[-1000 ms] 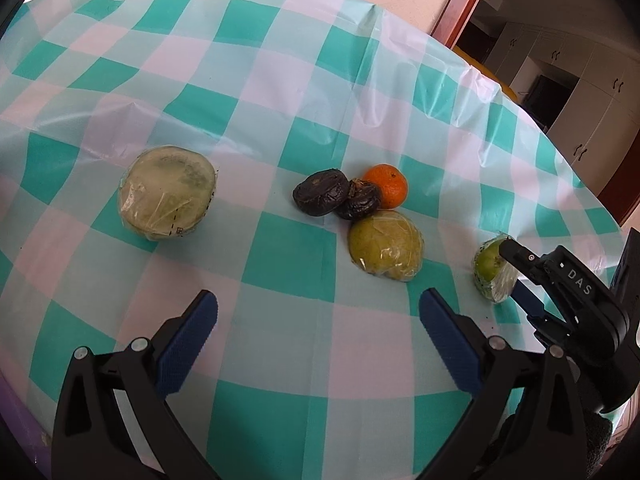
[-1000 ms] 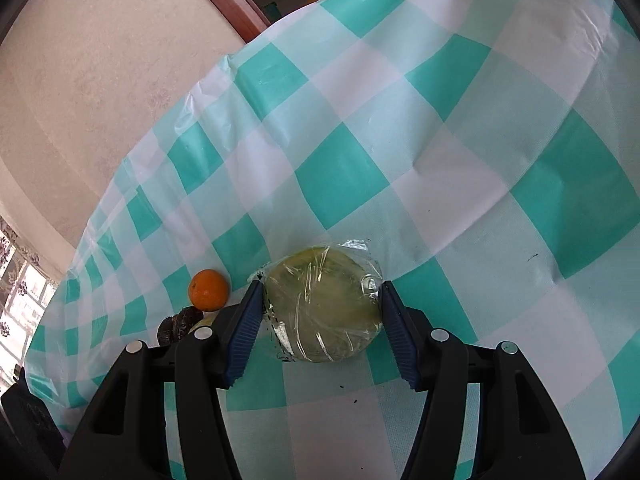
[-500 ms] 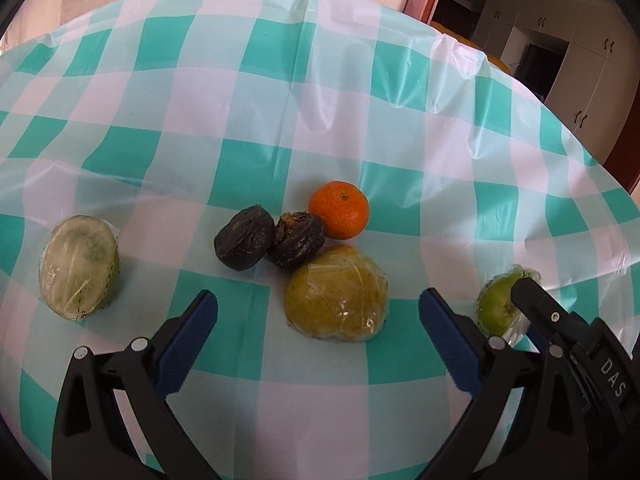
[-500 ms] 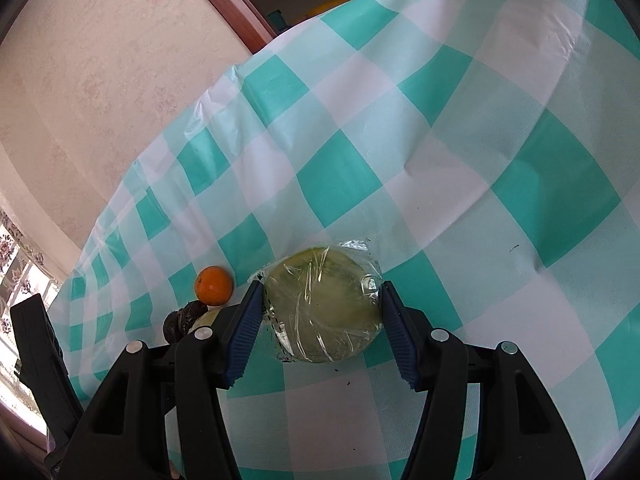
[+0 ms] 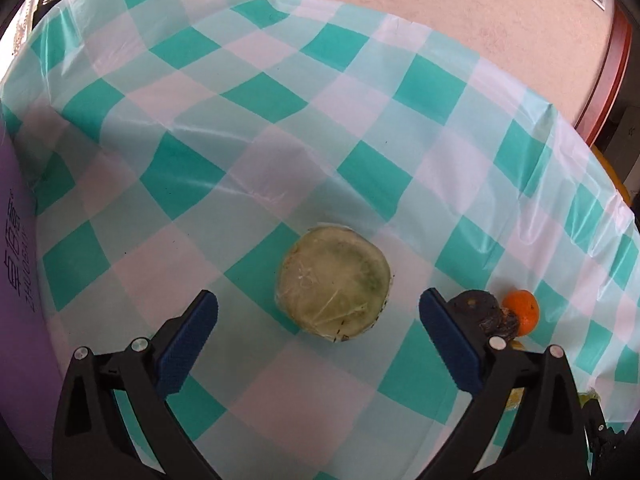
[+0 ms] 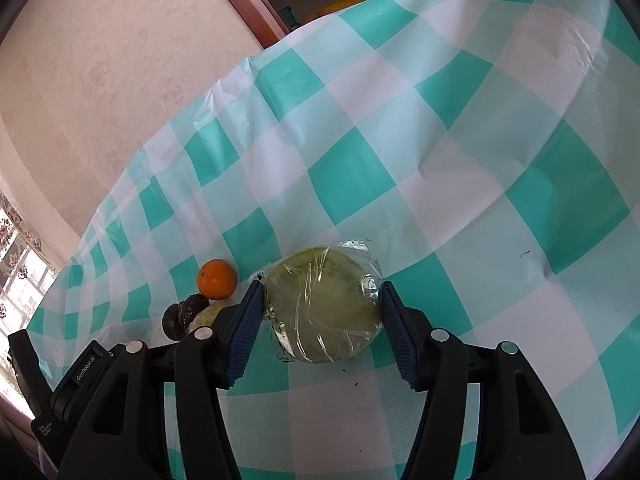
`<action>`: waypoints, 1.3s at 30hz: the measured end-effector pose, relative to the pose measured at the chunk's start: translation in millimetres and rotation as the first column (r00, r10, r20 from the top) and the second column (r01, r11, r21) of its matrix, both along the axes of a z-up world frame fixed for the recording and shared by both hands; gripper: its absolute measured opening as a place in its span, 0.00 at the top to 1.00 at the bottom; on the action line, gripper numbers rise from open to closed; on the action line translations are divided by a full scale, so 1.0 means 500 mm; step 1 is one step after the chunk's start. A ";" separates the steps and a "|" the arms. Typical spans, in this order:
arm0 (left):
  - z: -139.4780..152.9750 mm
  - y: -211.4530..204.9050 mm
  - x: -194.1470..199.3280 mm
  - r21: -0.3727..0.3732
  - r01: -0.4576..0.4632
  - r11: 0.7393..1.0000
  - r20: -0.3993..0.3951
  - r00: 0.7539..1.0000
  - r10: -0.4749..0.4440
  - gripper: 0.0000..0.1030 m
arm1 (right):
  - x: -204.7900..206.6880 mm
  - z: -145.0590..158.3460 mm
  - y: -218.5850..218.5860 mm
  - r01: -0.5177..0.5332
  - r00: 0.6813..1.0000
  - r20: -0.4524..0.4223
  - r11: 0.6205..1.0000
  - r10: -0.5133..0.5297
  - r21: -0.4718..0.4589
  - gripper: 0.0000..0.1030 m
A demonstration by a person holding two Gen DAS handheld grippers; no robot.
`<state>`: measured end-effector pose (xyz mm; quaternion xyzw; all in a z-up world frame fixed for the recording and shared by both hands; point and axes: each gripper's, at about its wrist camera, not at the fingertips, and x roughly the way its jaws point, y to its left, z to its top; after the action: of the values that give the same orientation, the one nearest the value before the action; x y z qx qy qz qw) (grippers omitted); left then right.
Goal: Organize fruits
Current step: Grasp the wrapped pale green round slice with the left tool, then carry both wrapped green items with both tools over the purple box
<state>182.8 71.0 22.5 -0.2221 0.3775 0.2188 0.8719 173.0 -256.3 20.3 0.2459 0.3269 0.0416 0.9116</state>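
Plastic-wrapped green fruit [image 6: 324, 308] squarely between right claw [image 6: 322, 326] pads.

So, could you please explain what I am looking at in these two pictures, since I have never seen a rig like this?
There is no robot arm here. A person holds a handheld two-finger gripper in each hand, and a fisheye camera on each looks forward along its blue-padded fingers, so the black frames at the bottom are the grippers themselves.

In the left wrist view, the left gripper stands open over a teal and white checked tablecloth, with a plastic-wrapped cut melon half lying just ahead of its fingers. To the right sit an orange and a dark wrinkled fruit.

In the right wrist view, the right gripper is closed on a second wrapped melon piece, which seems to rest on the cloth.
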 end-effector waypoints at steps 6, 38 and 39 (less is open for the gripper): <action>-0.013 -0.003 0.039 0.085 0.004 0.996 -0.108 0.994 0.006 0.30 | 0.002 0.000 0.002 -0.006 1.000 0.003 1.000 0.006 -0.007 0.44; 0.003 -0.080 -0.359 0.082 0.232 0.969 0.097 0.966 -0.239 0.42 | -0.246 -0.004 0.060 -0.131 0.991 0.029 0.991 0.131 0.014 0.44; 0.004 -0.077 -0.375 0.082 0.235 0.969 0.103 0.965 -0.243 0.42 | -0.261 -0.004 0.063 -0.136 0.990 0.031 0.991 0.135 0.008 0.44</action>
<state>-4.5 32.4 24.6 -0.1569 0.3442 0.1120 0.9189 42.7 -224.7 18.4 0.2270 0.3286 0.1087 0.9103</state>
